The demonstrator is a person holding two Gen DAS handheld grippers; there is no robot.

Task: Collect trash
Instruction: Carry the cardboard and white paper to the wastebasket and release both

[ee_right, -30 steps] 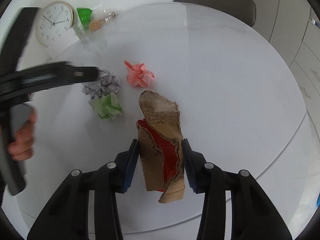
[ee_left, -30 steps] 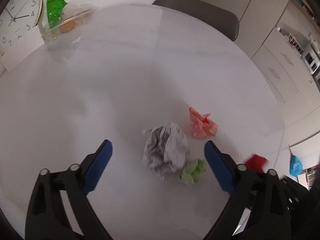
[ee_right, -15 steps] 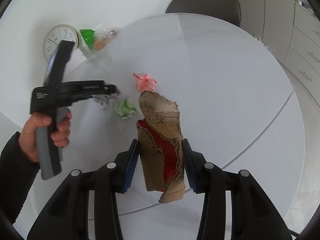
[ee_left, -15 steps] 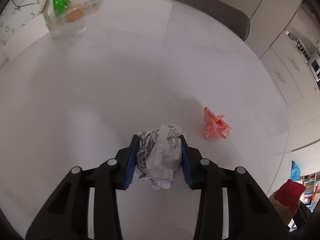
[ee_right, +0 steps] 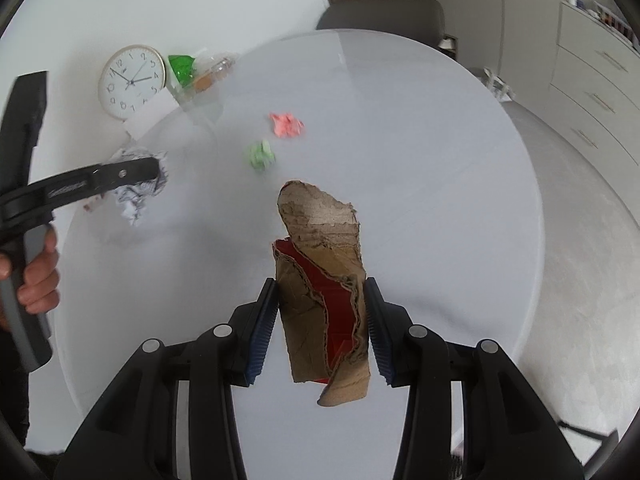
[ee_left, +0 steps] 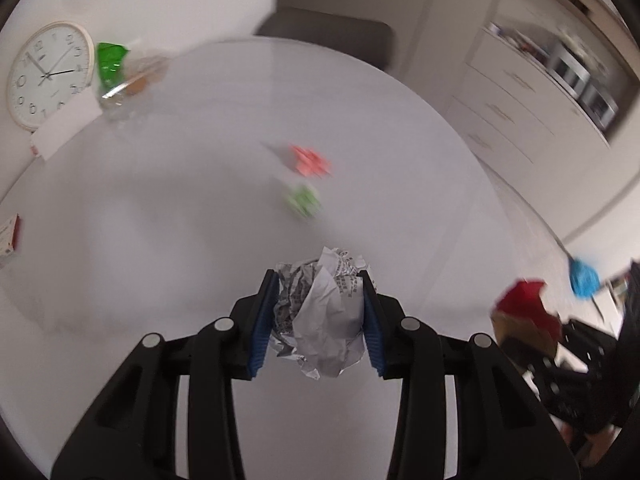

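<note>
- Two pieces of trash are in hand: the paper ball [ee_left: 320, 316] is pinched between the blue pads of the left hand-held gripper [ee_left: 320, 316], whose jaws have just closed on it, and it hangs clear above the worktop [ee_left: 192, 200].
- The torn cardboard [ee_right: 322, 300], brown with a red inner face, is clamped upright in the right hand-held gripper [ee_right: 322, 320], also off the worktop.
- Two scraps lie loose near the middle of the worktop: a green wad [ee_right: 262, 155] and, just beyond it, a pink wad [ee_right: 286, 124], close together but not touching.
- At the far edge stand a clock [ee_right: 132, 81], a green packet [ee_right: 182, 67] and a clear plastic tub [ee_right: 212, 70]; a grey chair [ee_right: 384, 14] sits behind.
- The step in hand looks like carrying both loads off to a bin, which no view shows.
- To do it well: keep both grips firm, since crumpled paper gives and can slip; hold the cardboard from swinging into the loose wads; release only once over the bin.
- The left view is blurred, so its finer detail is uncertain.
</note>
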